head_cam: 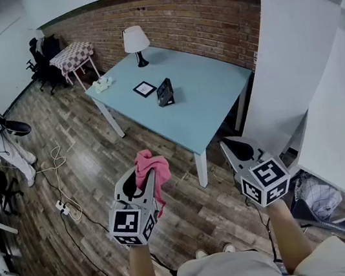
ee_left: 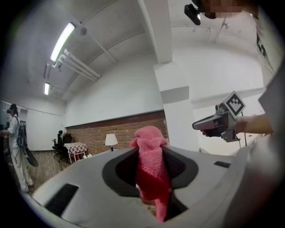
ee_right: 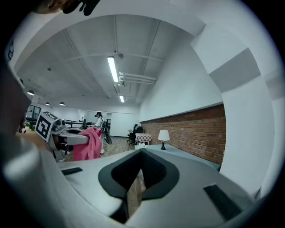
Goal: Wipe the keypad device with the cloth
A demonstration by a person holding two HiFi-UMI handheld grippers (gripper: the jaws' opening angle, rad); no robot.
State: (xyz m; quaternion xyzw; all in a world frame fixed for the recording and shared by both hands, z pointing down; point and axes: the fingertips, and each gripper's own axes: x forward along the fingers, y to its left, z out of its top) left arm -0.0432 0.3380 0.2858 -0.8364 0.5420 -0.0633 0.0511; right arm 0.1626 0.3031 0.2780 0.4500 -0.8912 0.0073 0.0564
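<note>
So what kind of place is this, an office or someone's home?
Likely an open office or lab: office chairs by a brick wall, strip lights overhead, cables trailing over the floor.

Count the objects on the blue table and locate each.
4 on the table: a lamp at its far corner, a white crumpled bundle at its left corner, a flat black-framed card near the middle, the keypad device just right of it. None seems hidden.
</note>
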